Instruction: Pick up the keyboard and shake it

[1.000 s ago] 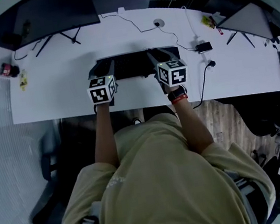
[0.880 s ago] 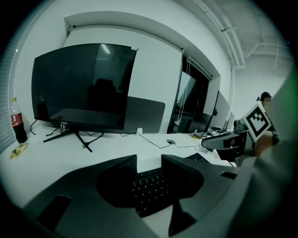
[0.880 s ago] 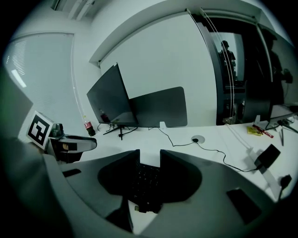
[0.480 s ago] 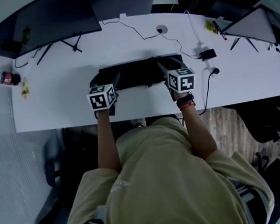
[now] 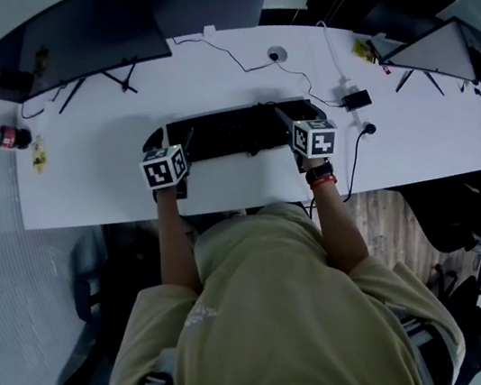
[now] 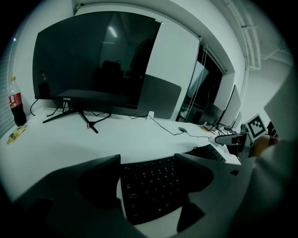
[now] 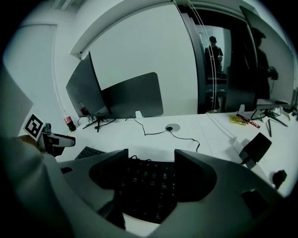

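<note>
Black, long and flat, the keyboard point(image 5: 235, 131) lies on the white desk point(image 5: 110, 177) at the middle of the head view, with small matt keys in close rows. The left gripper point(image 5: 170, 143) sits at its left end and the right gripper point(image 5: 294, 119) at its right end. Each gripper carries a cube of black-and-white squares. Both pairs of jaws have just been opening and now stand wide apart. In each gripper view the broad, dull grey jaws frame one end of the keyboard, which shows in the gap with neither pad pressing on it.

The desk is smooth and plain, long from left to right, with a rounded far edge. A thin black cable point(image 5: 240, 50) snakes over it past a round grommet point(image 5: 276, 52). At upper left a wide, glossy dark monitor point(image 5: 77, 32) stands on thin splayed legs, and a bottle point(image 5: 7, 136) with a red label lies near the left edge. A second monitor point(image 5: 434, 40) stands at upper right. Wood-plank floor point(image 5: 400, 215) shows below the desk at right. The person's tan shirt point(image 5: 280, 317) fills the lower frame.
</note>
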{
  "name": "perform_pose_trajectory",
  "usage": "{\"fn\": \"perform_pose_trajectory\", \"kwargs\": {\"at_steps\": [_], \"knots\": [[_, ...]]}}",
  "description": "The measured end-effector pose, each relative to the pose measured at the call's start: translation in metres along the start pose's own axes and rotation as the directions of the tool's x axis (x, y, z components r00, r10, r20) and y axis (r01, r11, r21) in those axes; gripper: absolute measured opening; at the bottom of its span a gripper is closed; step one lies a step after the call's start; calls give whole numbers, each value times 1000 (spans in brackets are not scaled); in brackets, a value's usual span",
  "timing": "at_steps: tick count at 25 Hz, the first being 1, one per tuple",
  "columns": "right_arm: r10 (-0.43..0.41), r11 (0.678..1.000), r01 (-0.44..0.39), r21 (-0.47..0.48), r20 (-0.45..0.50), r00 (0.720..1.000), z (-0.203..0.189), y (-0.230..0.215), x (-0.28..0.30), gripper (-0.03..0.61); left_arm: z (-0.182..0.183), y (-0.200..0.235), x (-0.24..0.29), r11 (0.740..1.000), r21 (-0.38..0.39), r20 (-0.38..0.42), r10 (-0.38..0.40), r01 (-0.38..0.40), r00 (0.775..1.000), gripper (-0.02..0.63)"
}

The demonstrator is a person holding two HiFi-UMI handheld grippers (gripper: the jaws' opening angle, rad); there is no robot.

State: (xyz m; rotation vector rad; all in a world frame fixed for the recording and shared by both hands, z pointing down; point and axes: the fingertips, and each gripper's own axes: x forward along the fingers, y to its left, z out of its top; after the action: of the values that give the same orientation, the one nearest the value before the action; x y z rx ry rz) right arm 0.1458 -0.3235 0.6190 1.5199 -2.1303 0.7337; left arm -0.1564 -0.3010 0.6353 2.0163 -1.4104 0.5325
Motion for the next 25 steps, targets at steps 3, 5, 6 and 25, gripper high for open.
{"fn": "perform_pose_trajectory", "kwargs": {"at_steps": [3,5,6,25], "knots": [[-18,1000,18,-1,-14,1000,-2,-11,4,311,-1,8,8,1000,-13,-2,10,-10,1000,359],[-29,1000,29,7,-27,999,-2,-19,6,311,-2,11,14,999,-29,-13,12,-12,1000,359],[-33,999,34,13,-31,999,-2,-24,7,311,-2,13,17,999,-32,-22,17,-18,1000,359],[-103,992,111,66,-112,988,-12,-72,30,311,-23,40,52,995,-88,-198,32,-50,980,357]]}}
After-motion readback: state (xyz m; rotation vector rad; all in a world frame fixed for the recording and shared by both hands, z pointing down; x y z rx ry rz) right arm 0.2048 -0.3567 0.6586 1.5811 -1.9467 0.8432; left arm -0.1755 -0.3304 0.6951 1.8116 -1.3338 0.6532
